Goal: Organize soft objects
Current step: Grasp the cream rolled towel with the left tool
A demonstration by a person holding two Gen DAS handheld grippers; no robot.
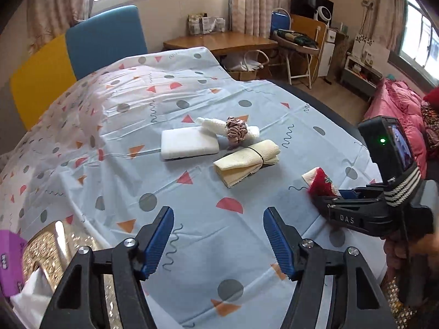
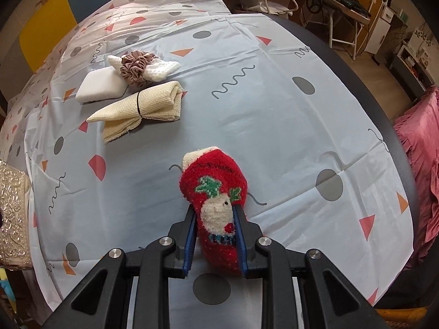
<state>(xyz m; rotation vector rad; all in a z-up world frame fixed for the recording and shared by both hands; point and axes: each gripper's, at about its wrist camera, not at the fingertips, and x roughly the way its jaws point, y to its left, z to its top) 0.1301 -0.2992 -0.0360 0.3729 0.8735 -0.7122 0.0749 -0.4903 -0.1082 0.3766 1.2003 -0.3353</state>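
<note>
Sock [image 2: 216,205] — red and fuzzy, with a white reindeer face — is the piece in hand, pinched between the pads of the right claw [image 2: 215,233] just above the patterned tablecloth [image 2: 274,115], well to the right of the white sponge [image 2: 100,86]. Taking that sponge as the marker and going left to right: the left claw [image 1: 218,242] hangs near and to its left with jaws standing apart and nothing between them; a white knitted cloth [image 2: 162,68] ringed by a pink scrunchie [image 2: 135,67] touches the sponge's far edge; a cream cloth bundle [image 2: 145,104] tied with a black band lies just beside it.

My guess is the sock is being carried to join that group, so the next move calls for setting it beside the bundle. No box or basket shows among these things.
</note>
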